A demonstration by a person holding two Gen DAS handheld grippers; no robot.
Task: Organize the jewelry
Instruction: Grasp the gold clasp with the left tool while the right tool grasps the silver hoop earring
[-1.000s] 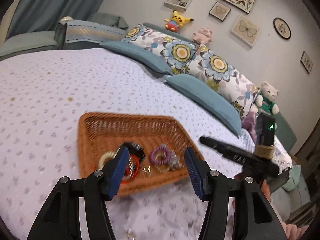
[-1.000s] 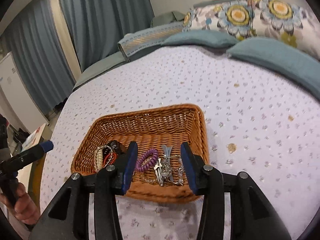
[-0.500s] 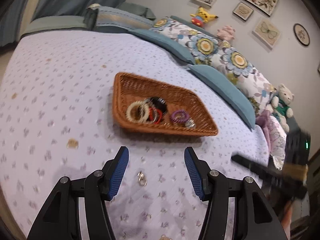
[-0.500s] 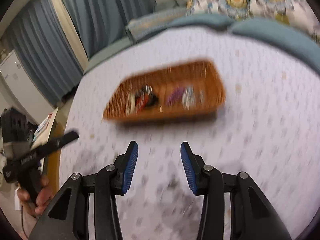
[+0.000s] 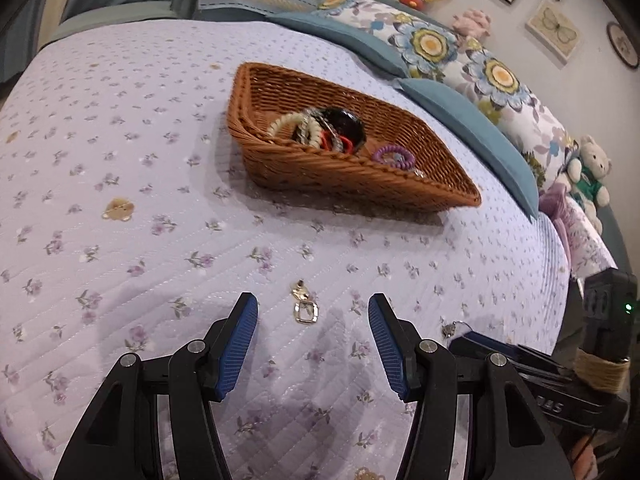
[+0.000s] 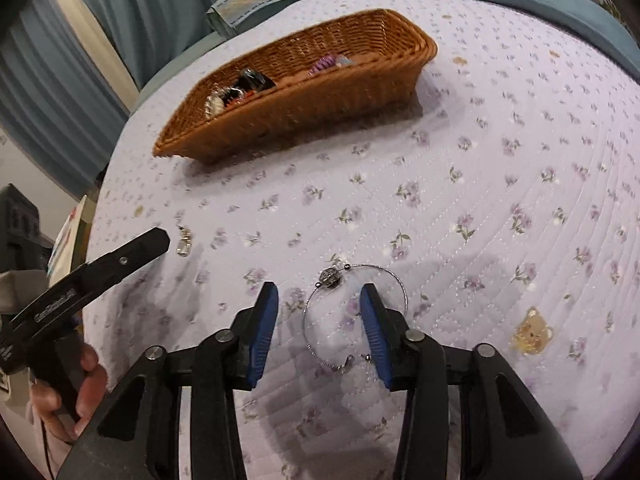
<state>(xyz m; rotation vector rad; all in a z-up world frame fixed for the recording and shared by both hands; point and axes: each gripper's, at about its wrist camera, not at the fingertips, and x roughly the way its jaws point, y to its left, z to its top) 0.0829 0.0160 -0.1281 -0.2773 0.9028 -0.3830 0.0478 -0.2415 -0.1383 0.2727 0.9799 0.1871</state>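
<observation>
- Bedspread point(image 5: 120, 160): fills both frames.
- Wicker basket point(image 5: 400, 188): upper centre, holding bracelets point(image 5: 316, 132).
- Left gripper point(image 5: 313, 310): released, lower centre.
- Right gripper point(image 6: 319, 302): released, astride the silver bangle point(image 6: 394, 280).
- Gold earring point(image 5: 305, 307): frame centre, between the left fingers.

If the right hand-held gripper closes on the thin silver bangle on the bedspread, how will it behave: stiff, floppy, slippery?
The bangle is a thin wire hoop holding its round shape, so probably springy rather than floppy. It looks light, and smooth metal may slip between the pads. Its bead could make it hang unevenly. The soft bedspread may hinder getting under it.
</observation>
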